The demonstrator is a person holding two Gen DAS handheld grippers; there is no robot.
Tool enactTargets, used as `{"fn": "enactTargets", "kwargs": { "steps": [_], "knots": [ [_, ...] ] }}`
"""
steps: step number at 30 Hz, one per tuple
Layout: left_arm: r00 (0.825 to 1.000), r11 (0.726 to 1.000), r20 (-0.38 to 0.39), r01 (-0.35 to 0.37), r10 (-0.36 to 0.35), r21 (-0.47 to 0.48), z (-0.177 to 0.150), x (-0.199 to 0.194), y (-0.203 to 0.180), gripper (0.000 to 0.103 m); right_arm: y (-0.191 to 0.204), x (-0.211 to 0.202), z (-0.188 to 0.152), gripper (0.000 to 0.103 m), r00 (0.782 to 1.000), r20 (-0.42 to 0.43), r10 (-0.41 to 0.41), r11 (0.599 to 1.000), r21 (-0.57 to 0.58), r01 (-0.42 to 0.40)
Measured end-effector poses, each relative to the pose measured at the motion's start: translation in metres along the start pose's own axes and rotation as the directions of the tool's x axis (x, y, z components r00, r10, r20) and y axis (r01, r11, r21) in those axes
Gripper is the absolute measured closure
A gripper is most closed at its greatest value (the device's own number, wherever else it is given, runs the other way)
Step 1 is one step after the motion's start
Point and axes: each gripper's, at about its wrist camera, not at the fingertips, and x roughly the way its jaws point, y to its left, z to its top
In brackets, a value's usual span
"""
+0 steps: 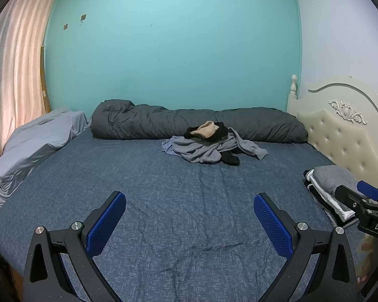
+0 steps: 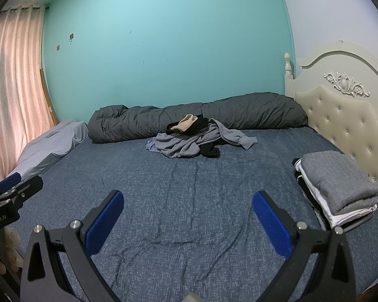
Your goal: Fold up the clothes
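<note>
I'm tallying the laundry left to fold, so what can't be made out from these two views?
- Unfolded pile: garment count unclear in both views; grey and black pieces overlap.
- Folded stack: lower layers hidden under the grey top piece; in the left wrist view the right gripper covers part of it.
- Bed: near edge hidden by the left gripper.

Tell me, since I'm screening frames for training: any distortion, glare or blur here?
Left wrist view: strong fisheye bowing of the wall, dark corner vignetting, curtain glowing with backlight, pile sharp. Right wrist view: the same bowing at the headboard, a blurred pale blob at the bottom edge, stack sharp.
</note>
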Motion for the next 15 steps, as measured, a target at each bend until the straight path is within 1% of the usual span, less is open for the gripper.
{"fn": "enactTargets", "kwargs": {
  "steps": [15],
  "knots": [
    [1.000, 1.000, -0.004, 0.007, -0.007, 0.001, -0.0010, 0.0015, -0.0043, 0.000, -0.0004, -0.0001, 0.0038, 0.000, 1.000, -0.009, -0.002, 1.000, -0.002, 0.002]
  ]
}}
